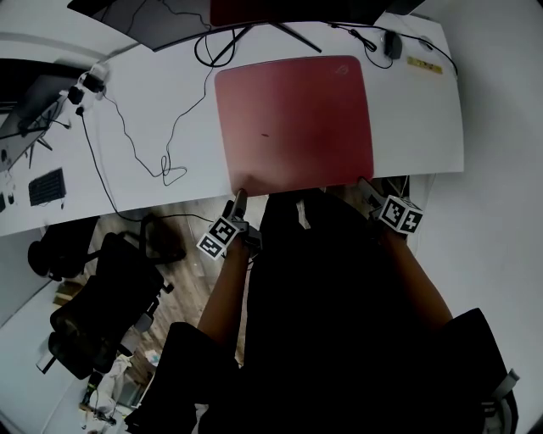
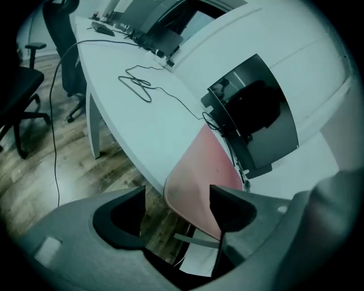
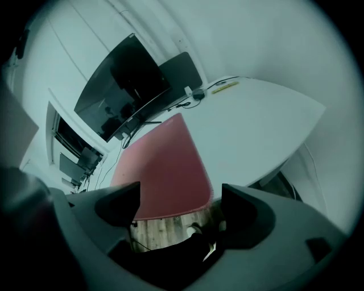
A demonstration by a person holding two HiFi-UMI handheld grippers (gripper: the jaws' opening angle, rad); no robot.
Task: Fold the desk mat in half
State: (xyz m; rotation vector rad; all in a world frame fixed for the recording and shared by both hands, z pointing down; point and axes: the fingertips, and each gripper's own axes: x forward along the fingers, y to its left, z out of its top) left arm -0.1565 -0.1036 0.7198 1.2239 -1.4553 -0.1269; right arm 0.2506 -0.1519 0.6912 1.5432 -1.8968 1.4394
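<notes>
A red desk mat [image 1: 295, 119] lies flat in the upper middle of the head view on a white desk [image 1: 153, 102], its near edge at the desk's front edge, with a monitor [image 1: 165, 25] behind it and a loose black cable [image 1: 170, 165] to its left. The left gripper [image 1: 238, 198] sits at the mat's lower-left corner with its fingers apart, the corner showing between them in the left gripper view. The right gripper [image 1: 366, 186] sits at the lower-right corner, its fingers likewise spread with the mat's edge between them, not clamped.
</notes>
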